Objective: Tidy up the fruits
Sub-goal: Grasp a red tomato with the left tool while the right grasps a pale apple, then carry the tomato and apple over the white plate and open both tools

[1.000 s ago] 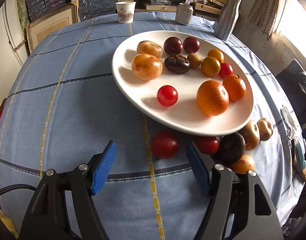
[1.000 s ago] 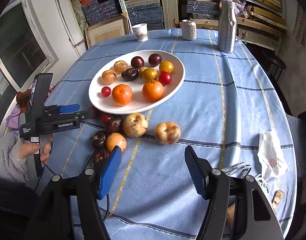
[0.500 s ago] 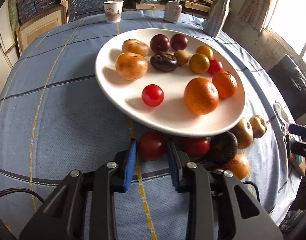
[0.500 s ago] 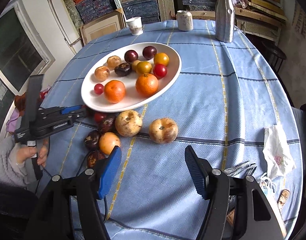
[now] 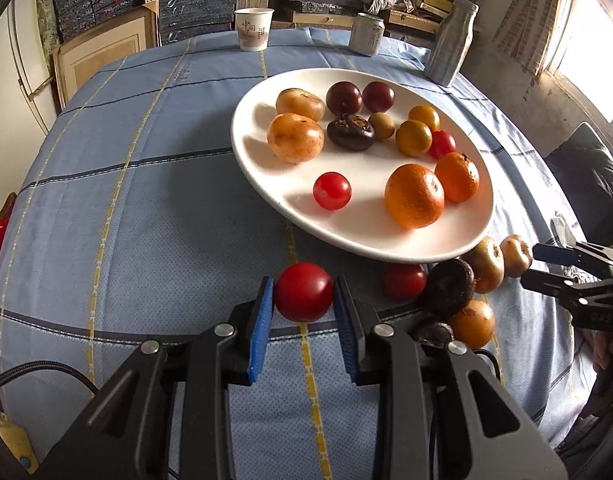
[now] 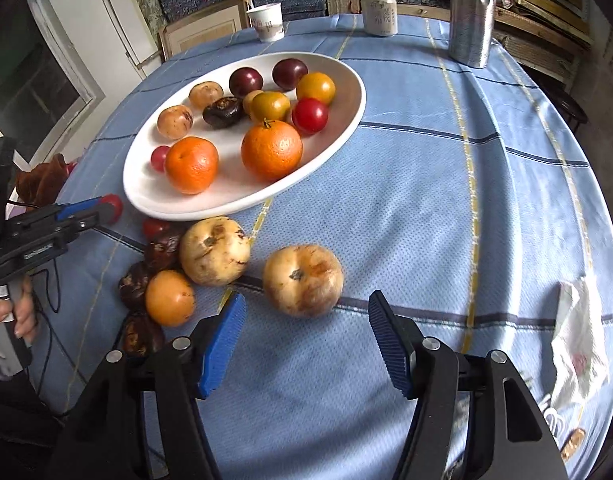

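Observation:
My left gripper (image 5: 303, 292) is shut on a red tomato (image 5: 303, 291), held just above the blue cloth in front of the white oval plate (image 5: 266, 184). The plate holds several fruits: oranges, tomatoes, plums. The held tomato also shows in the right wrist view (image 6: 113, 207), beside the plate (image 6: 346, 120). My right gripper (image 6: 304, 318) is open and empty, its blue pads on either side of a pale yellow fruit (image 6: 302, 280) lying on the cloth. Another pale fruit (image 6: 215, 250), an orange one (image 6: 170, 298) and dark ones lie to its left.
A second red tomato (image 5: 404, 281) and dark fruits (image 5: 448, 286) lie under the plate's near rim. A paper cup (image 5: 253, 29), a can (image 5: 366, 34) and a metal bottle (image 5: 450, 42) stand at the far edge. A crumpled tissue (image 6: 582, 340) lies at the right.
My left gripper closed on the red tomato and lifted it slightly off the cloth. My right gripper moved forward and down toward the pale yellow fruit, staying open.

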